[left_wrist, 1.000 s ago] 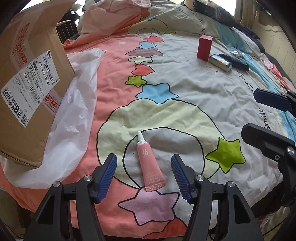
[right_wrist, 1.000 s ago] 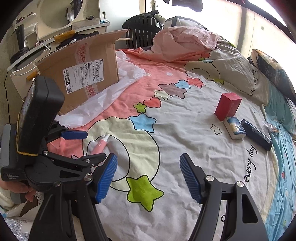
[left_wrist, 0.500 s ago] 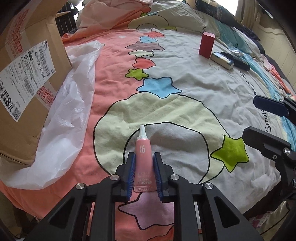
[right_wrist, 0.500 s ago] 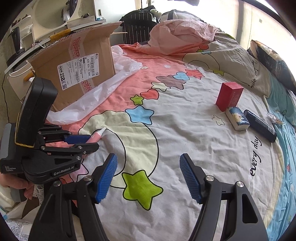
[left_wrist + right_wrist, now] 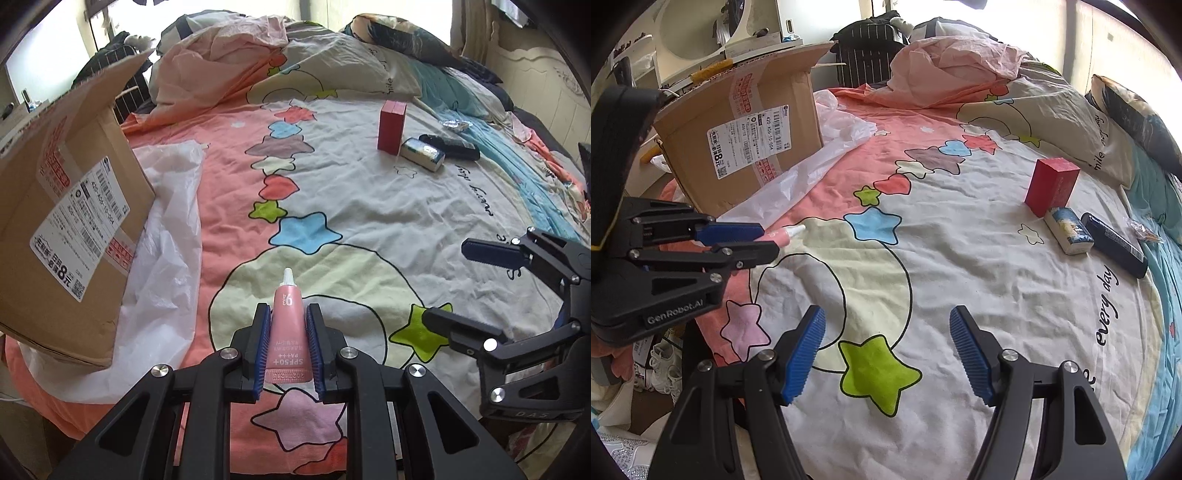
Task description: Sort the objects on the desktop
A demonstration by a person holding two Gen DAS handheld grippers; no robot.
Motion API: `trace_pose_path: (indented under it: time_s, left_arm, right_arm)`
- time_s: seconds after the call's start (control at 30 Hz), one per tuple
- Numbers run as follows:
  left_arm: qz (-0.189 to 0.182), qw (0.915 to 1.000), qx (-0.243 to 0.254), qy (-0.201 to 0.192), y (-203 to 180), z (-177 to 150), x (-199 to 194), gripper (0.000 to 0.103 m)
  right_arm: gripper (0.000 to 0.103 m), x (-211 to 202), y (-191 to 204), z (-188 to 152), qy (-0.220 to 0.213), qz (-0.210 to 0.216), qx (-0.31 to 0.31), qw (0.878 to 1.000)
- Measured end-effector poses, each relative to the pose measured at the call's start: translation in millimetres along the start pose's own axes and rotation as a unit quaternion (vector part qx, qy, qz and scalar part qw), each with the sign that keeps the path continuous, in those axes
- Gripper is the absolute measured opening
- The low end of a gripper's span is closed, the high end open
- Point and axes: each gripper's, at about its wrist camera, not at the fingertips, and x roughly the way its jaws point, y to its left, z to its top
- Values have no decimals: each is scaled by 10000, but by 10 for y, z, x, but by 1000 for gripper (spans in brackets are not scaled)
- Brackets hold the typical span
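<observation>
Box: a cardboard box (image 5: 70,236) with a white shipping label stands at the far left, on the edge of the bed.
Bag: a white plastic bag (image 5: 166,258) lies crumpled just right of the box, partly tucked under it.
Bedspread: a bedspread (image 5: 369,229) printed with coloured stars covers the whole bed – pink toward the left, pale toward the right.
Left gripper: the left gripper (image 5: 286,317) has its blue pads pressed against both sides of a pink tube – a firm, narrow hold.
Tube: the pink tube (image 5: 287,332) sits between those pads, white cap pointing away toward the far side, lifted clear of the pale circle on the cloth; in the right wrist view only its cap end shows past the fingers.
Right gripper: the right gripper (image 5: 886,354) hangs near the right of the tube with its fingers spread wide and nothing between them, above a green star.
Far right group: a red carton (image 5: 391,127) stands upright; just beside it lies a small silvery pack (image 5: 423,153), and a dark flat case (image 5: 448,146) lies touching that pack.
Pillow: a dark patterned pillow (image 5: 406,40) rests at the far end.
</observation>
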Motion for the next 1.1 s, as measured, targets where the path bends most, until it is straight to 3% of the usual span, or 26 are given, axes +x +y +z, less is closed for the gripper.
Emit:
trace_pose_path:
  time_s: [0.67, 0.9, 1.1]
  left_arm:
    - [281, 9961, 236, -801, 56, 706, -771, 20]
    - [471, 9931, 53, -1074, 309, 868, -1047, 20]
    - [642, 9911, -205, -1150, 641, 861, -1173, 20]
  right_arm:
    - [66, -19, 1, 6, -33, -25, 120, 9999]
    - [66, -142, 106, 174, -190, -71, -72, 9998]
    - [66, -294, 441, 470, -407, 3, -631, 9972]
